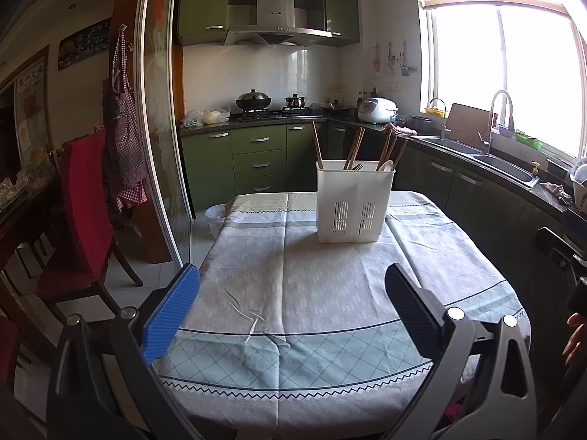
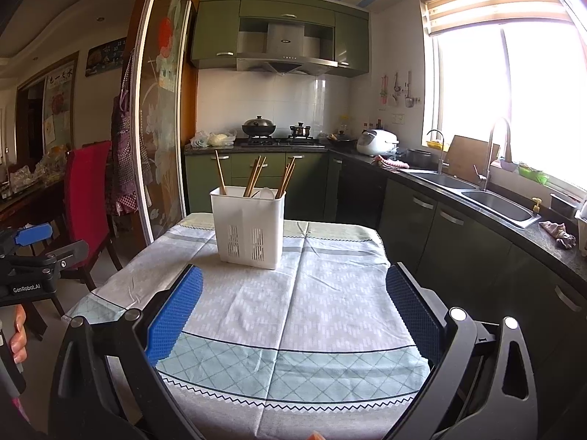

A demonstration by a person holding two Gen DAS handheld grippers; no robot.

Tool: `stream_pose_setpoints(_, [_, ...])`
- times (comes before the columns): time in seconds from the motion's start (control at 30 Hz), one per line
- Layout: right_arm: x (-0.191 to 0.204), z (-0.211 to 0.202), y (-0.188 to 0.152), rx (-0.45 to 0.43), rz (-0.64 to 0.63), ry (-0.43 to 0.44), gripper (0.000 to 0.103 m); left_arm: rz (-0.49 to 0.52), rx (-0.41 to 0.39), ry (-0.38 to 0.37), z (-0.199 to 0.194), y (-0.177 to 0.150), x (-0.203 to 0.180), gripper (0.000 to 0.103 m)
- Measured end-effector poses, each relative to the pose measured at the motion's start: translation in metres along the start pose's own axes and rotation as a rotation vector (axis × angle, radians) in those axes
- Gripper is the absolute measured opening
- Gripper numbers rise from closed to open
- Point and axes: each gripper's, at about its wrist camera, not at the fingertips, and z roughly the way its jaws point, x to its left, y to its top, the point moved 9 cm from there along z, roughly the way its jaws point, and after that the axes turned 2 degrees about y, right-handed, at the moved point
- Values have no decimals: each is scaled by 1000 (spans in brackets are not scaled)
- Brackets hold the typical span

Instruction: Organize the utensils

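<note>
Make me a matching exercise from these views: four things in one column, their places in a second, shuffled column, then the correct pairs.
Things:
1. utensil holder
2. chopsticks
3. wok
4. red chair

Places:
A. on the stove at the back counter
B. on the floor left of the table
C. upright on the tablecloth, ahead of both open grippers (left gripper, right gripper)
D. standing inside the white holder

Pairs: 1-C, 2-D, 3-A, 4-B
</note>
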Motion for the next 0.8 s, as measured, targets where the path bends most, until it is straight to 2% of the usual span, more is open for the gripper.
stream_pose_setpoints(0.8, [2, -2, 2, -5, -4, 6, 98, 18, -13, 5, -4, 7, -8, 96])
